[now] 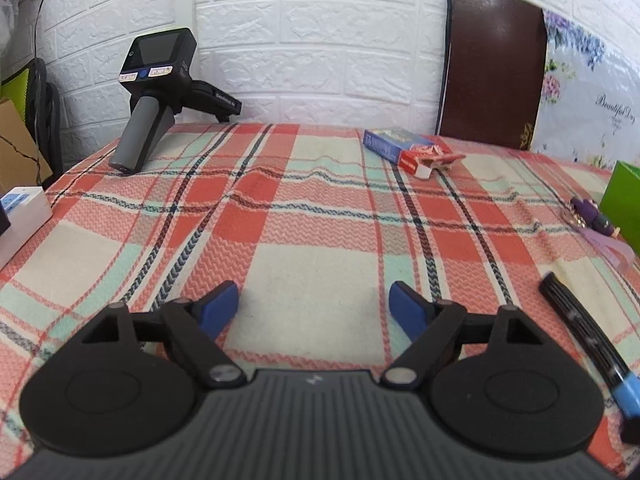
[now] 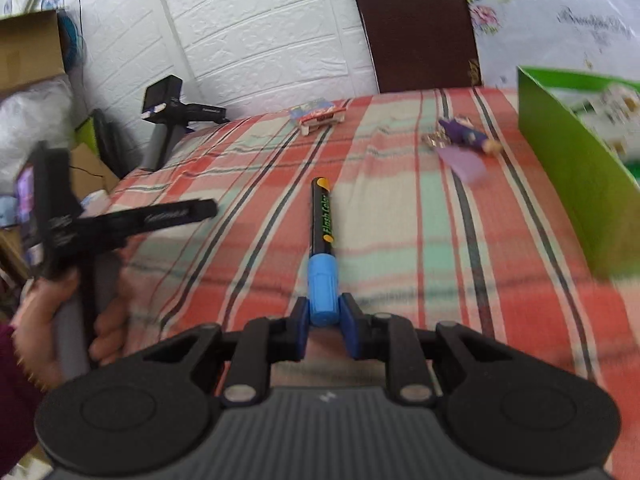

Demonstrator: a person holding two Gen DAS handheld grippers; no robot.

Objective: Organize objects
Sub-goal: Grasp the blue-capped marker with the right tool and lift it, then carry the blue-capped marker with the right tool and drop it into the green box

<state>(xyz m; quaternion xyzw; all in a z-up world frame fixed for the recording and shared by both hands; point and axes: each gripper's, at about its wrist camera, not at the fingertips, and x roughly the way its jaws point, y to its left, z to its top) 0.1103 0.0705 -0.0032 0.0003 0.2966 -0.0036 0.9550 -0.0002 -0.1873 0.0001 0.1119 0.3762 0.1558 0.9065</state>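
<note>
A black marker with a blue cap (image 2: 320, 232) points away from me over the plaid tablecloth (image 2: 420, 216). My right gripper (image 2: 324, 314) is shut on its blue cap, one blue pad on each side. In the left wrist view the same marker (image 1: 588, 340) shows at the right edge. My left gripper (image 1: 314, 308) is open low over the cloth, with nothing between its blue pads. A blue box and a torn red pack (image 1: 408, 148) lie at the far side. A purple doll keychain (image 1: 592, 220) lies near the green box (image 1: 624, 204).
A spare handheld gripper unit (image 1: 156, 92) stands at the table's back left corner. A white box (image 1: 24, 216) sits at the left edge. A brown chair back (image 1: 492, 64) leans on the brick wall. A person's hand (image 2: 60, 328) holds the left gripper's handle; cardboard boxes (image 2: 28, 48) stand beyond it.
</note>
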